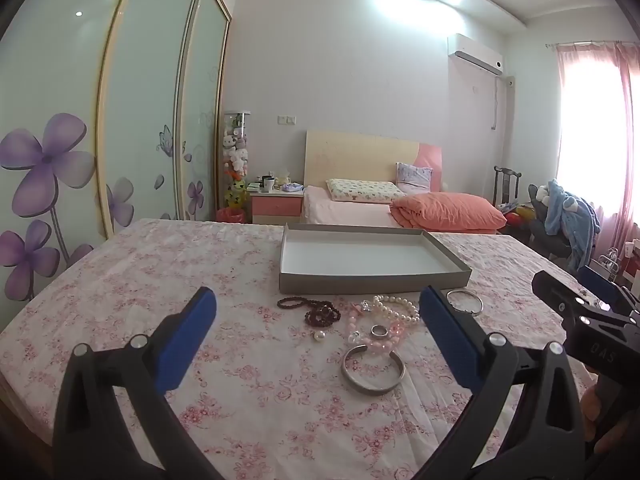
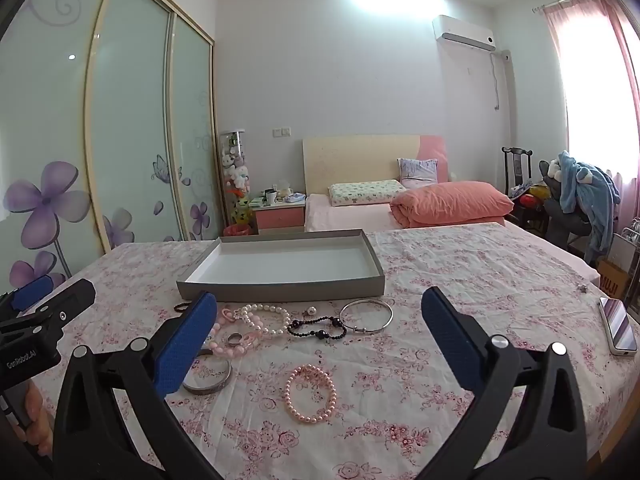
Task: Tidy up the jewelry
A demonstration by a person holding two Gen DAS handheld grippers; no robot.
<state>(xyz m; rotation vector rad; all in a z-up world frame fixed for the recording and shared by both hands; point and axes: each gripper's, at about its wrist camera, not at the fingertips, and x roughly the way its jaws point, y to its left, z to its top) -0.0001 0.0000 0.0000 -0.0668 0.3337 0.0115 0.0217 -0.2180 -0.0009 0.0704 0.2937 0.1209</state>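
This is a home bedroom. A bed with a pale wooden headboard stands against the far wall, a patterned pillow and a folded coral quilt on it. Left of the bed sits a pink nightstand crowded with cups, then a sliding wardrobe with purple flowers on frosted glass. Above the bed to the right hangs an air conditioner (pink curtains beyond it).
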